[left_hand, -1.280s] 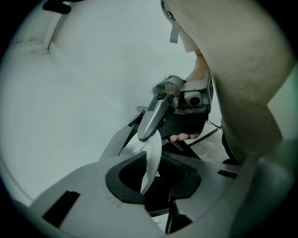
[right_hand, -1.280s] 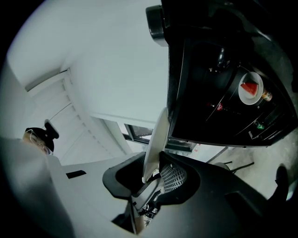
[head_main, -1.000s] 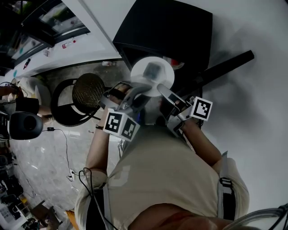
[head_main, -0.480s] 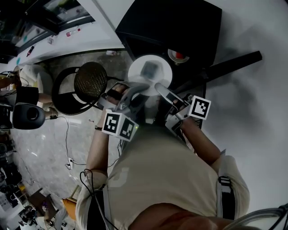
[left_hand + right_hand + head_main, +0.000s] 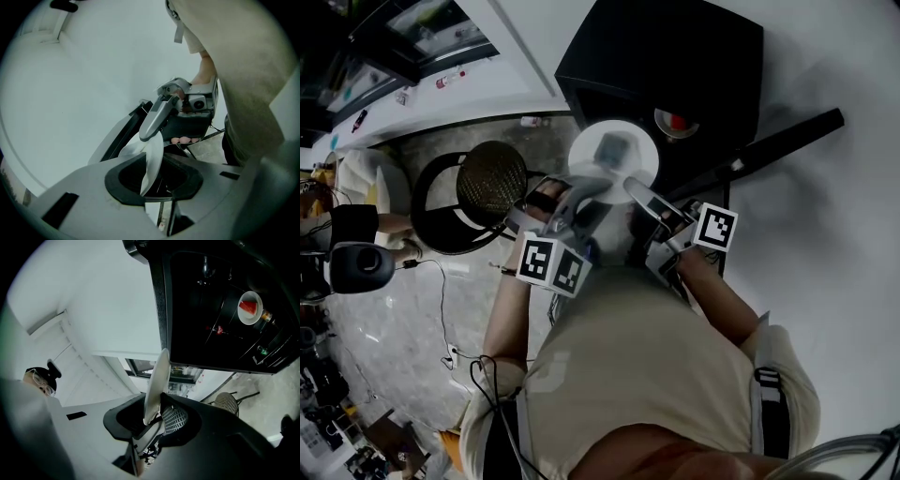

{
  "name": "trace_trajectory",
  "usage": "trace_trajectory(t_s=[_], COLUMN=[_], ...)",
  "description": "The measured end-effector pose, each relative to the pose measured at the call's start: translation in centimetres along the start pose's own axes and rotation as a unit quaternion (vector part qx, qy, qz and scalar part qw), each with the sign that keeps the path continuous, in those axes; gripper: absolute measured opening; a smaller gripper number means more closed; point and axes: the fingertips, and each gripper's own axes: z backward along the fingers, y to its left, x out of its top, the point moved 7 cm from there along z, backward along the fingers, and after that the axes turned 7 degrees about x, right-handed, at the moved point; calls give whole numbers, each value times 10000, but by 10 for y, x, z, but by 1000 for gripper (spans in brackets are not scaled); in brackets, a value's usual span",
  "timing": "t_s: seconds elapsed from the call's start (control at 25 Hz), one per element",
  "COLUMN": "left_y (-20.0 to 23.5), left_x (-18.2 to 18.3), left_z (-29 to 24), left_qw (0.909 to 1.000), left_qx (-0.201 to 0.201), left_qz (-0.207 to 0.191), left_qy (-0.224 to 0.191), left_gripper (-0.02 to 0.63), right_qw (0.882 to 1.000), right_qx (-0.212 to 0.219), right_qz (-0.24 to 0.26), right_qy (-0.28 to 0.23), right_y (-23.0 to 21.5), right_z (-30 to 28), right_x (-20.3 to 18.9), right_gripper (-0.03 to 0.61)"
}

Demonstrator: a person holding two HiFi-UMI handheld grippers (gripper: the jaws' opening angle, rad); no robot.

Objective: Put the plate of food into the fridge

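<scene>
Your left tongs and right tongs are both clamped on the near rim of the plate, one at each side. The plate sits at upper centre of the head view, just before the open black fridge. Each holds only a thin edge, so an uneven pull or tilt could slip the plate or slide the food off. A second ago the fridge's bowl was half behind the plate; now it shows clear

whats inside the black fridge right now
A small white dish holding something red sits on a shelf in the fridge. The rest of the interior is too dark to make out. The plate is not yet inside.
</scene>
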Motion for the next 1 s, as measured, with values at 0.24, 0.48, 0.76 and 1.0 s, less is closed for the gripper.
trace_trajectory(t_s=[0.24, 0.48, 0.76, 1.0], left_y=[7, 10, 4, -3], left_x=[-28, -47, -68, -79], left_z=[10, 22, 28, 21], left_qw=[9999, 9995, 9984, 9969], left_qx=[-78, -204, -341, -551], left_qz=[29, 22, 152, 209], left_qy=[-135, -233, -414, -514], left_gripper=[84, 84, 83, 83], right_qw=[9998, 9990, 9979, 9954], right_qx=[-105, -286, -449, -581], right_qz=[28, -43, -25, -124], right_qy=[-141, -326, -473, -748], right_y=[-9, -12, -23, -35], right_z=[-23, -37, -44, -40], right_x=[-14, -29, -46, -53], right_gripper=[95, 93, 92, 92])
